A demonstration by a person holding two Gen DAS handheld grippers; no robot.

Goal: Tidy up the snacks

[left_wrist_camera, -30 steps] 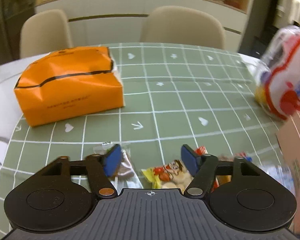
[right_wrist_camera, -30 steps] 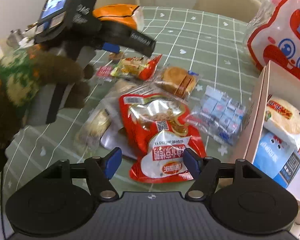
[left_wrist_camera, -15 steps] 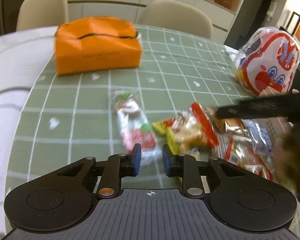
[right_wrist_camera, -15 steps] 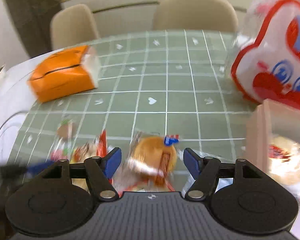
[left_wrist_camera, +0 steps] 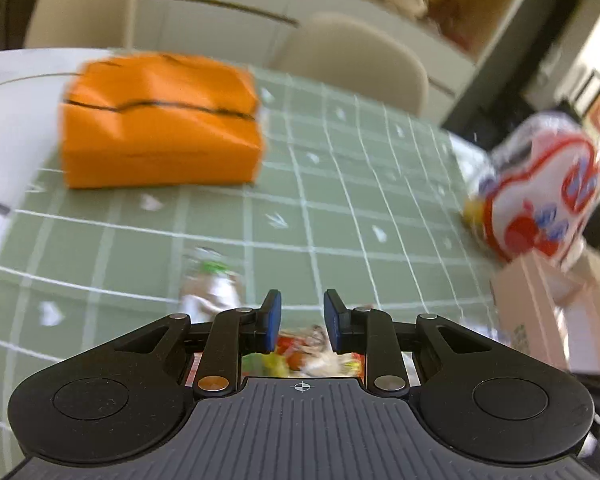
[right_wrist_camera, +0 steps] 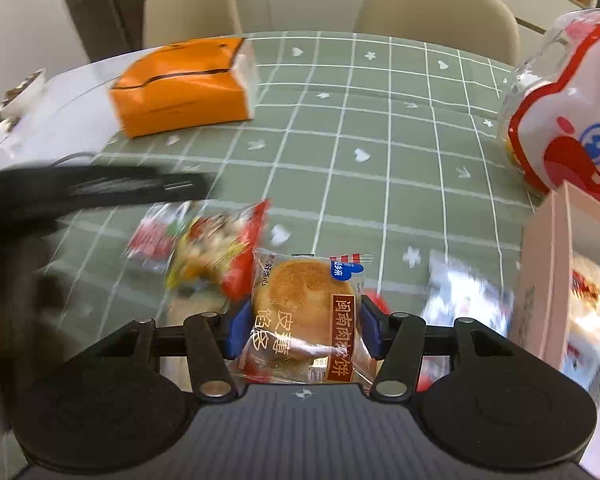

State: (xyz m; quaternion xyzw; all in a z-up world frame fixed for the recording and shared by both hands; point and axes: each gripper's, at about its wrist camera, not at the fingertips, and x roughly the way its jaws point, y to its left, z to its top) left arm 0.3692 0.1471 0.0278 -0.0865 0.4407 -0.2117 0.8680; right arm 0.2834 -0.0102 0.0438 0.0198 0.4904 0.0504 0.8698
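A: What surrounds the right claw [right_wrist_camera: 302, 330]?
B: It grips one wrapped pastry [right_wrist_camera: 304, 312], near centre; one yellow-red snack bag [right_wrist_camera: 220, 252] lies left, one pink box [right_wrist_camera: 548, 280] right, one orange tissue pack [right_wrist_camera: 184, 86] far left on the table [right_wrist_camera: 380, 152]
A: The left claw [left_wrist_camera: 302, 322]?
B: Narrow, holding nothing I can see

A clear-wrapped round golden pastry [right_wrist_camera: 305, 316] sits upright, pinched between the right gripper's blue fingers [right_wrist_camera: 236, 330].
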